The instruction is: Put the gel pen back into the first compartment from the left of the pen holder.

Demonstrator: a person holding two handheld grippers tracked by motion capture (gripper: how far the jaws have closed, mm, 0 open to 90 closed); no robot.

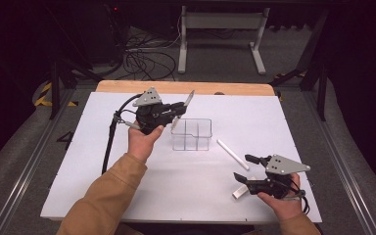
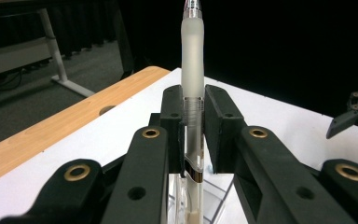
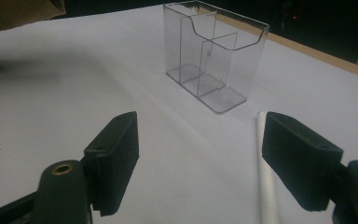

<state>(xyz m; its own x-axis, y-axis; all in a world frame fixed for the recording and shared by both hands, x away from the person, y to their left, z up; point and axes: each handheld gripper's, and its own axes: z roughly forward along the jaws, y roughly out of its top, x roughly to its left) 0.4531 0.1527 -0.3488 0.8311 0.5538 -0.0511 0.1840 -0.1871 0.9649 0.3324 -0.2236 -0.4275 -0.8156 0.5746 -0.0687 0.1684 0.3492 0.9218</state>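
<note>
A clear plastic holder (image 1: 192, 134) with several compartments stands upright near the middle of the white table (image 1: 127, 196). In the right gripper view the holder (image 3: 214, 60) shows a tall back wall, a lower scooped front wall and inner dividers, and all its compartments look bare.

At about ten o'clock from the holder, just above its left end, the left gripper (image 1: 180, 110) is held in the person's left hand (image 1: 144, 137). Its jaws are pressed onto a pen (image 1: 189, 99) with a frosted barrel, which sticks up and away from the jaws at a slant. In the left gripper view the pen (image 2: 192, 60) runs straight up between the two black pads, with a silvery tip at the top and a clear lower part with a metal band just below the pads. Part of the holder's clear wall shows beneath the jaws there.

At about four o'clock from the holder, a white stick (image 1: 232, 153) lies flat on the table, apart from the holder and slanting toward the near right. The right gripper view shows the same stick (image 3: 266, 177) lying just inside the right-hand pad.

Farther out at five o'clock, near the table's front right corner, the right gripper (image 1: 247, 167) is held low in the person's right hand (image 1: 284, 200). Its jaws are spread wide and grasp nothing. A small white block (image 1: 239, 191) lies on the table just under this gripper.

A black cable (image 1: 110, 142) trails from the left gripper across the table's left part.
</note>
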